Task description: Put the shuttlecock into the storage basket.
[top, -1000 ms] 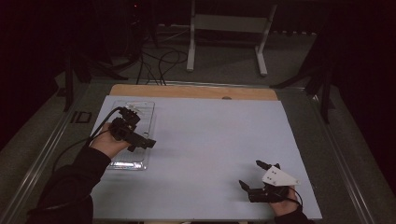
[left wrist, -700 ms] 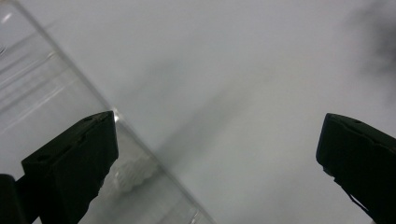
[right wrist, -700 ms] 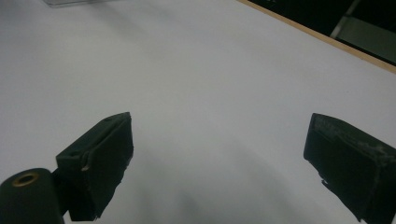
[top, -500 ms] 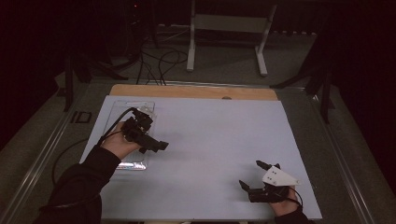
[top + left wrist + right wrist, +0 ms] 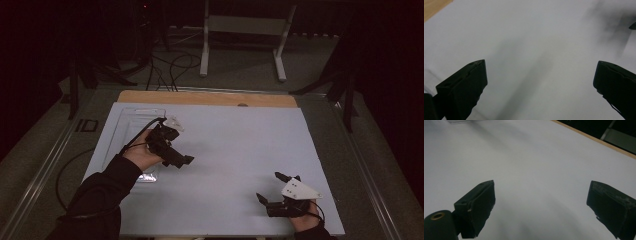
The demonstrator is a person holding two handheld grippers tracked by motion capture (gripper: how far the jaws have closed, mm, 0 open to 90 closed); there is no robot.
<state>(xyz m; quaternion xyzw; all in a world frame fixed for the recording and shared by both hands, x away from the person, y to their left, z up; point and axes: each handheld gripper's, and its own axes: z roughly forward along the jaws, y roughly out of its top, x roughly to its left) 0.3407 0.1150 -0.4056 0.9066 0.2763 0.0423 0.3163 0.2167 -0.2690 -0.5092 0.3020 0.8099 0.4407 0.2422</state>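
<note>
Left gripper point(image 5: 181, 161): I hold it above the white table sheet point(image 5: 240, 150), just right of the tray; its jaws stand wide, nothing between them.
Right gripper point(image 5: 272, 192): I rest it low at the near right of the sheet, jaws also spread wide and empty.
Clear plastic tray point(image 5: 131, 125): it lies flat at the sheet's far left, partly under my left hand point(image 5: 142, 154) and sleeve, well apart from the right gripper.
Handling, my guess: thin, light, fairly stiff but flexible, slick enough to skid on the sheet; likely to crack or buckle under a hard pinch.
Where I'd take hold: on a raised rim edge, one jaw over the lip, one under.
Hard to make out: the tray is see-through and dim, so its near edge and any contents escape me; my forearm covers its near part.
Left gripper view: blurred.
</note>
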